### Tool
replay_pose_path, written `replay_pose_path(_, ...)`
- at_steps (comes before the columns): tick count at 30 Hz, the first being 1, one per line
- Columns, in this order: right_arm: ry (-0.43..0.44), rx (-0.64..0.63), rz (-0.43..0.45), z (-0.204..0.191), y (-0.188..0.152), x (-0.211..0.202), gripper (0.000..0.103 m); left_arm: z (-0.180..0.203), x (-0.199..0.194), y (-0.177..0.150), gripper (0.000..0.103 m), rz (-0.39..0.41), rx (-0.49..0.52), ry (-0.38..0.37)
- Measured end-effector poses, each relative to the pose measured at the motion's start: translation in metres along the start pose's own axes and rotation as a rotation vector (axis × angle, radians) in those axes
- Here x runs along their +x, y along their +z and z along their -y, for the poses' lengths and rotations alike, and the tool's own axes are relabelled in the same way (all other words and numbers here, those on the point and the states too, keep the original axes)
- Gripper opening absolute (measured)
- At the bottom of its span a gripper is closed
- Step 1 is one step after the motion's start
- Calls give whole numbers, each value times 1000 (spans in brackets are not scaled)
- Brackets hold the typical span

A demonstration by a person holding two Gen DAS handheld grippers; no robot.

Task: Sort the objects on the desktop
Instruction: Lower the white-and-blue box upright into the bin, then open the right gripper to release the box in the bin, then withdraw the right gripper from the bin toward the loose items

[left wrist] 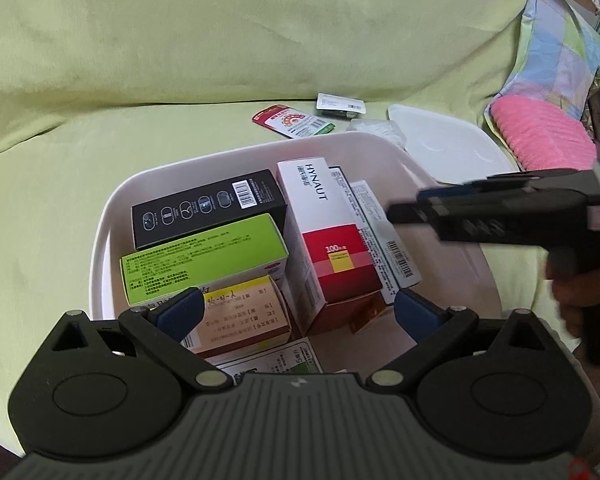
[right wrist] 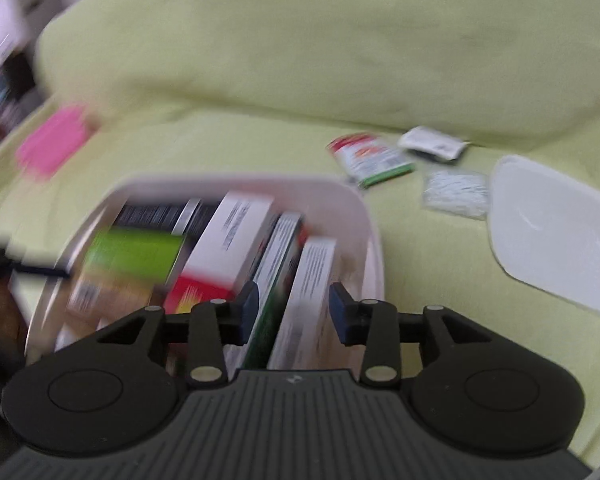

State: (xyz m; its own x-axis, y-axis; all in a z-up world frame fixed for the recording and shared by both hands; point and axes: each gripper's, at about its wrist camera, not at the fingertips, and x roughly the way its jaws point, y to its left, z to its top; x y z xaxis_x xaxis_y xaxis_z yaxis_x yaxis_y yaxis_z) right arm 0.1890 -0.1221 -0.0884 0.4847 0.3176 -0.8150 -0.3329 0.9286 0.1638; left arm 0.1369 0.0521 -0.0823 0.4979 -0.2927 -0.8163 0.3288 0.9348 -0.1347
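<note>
A white bin (left wrist: 100, 240) sits on a light green sofa, packed with boxes: a black one (left wrist: 208, 208), a green one (left wrist: 200, 256), a white and red HYNAUT box (left wrist: 324, 232), a beige one (left wrist: 244, 312) and thin white ones (left wrist: 380, 232). My left gripper (left wrist: 298, 312) hangs open over the bin's near side, empty. My right gripper (left wrist: 396, 214) reaches in over the bin's right side. In the blurred right wrist view the right gripper (right wrist: 294, 308) stands open above the thin upright boxes (right wrist: 308, 280) in the bin (right wrist: 368, 216), holding nothing.
Behind the bin lie a red and green sachet (left wrist: 294, 122) (right wrist: 370, 156), a small white packet (left wrist: 340, 105) (right wrist: 434, 143), a bag of cotton swabs (left wrist: 374, 128) (right wrist: 456, 192) and the white lid (left wrist: 444, 144) (right wrist: 552, 228). A pink item (left wrist: 540, 136) rests by a patterned pillow. A hand (left wrist: 580, 288) holds the right gripper.
</note>
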Motion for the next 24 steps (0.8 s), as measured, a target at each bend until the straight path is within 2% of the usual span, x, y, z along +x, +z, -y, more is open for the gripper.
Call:
replay_pose_path(4,19,-248,-138,-12,-8,-3,34,3,-1,-3,101,-3,13,1)
replay_pose_path(9,3,-413,-213,-31,-12,10,31,3,-3,-8,101,-16,16,8)
replay_pose_path(11,-30,-487,-244,-39,-13,20,29,3,-4,-9,101,-19,18,13)
replay_pose_path(15,-71,-640,-291,-54,-20,35,20,1,-5,-8,101,-18,19,17)
replay_pose_path(18,-90,-693,-291,-59,-25,42,21,2,-4,-7,101,-17,19,14)
replay_pose_path(24,-67,-659,-242,-56,-21,43,21,6,0,-6,101,-22,26,6)
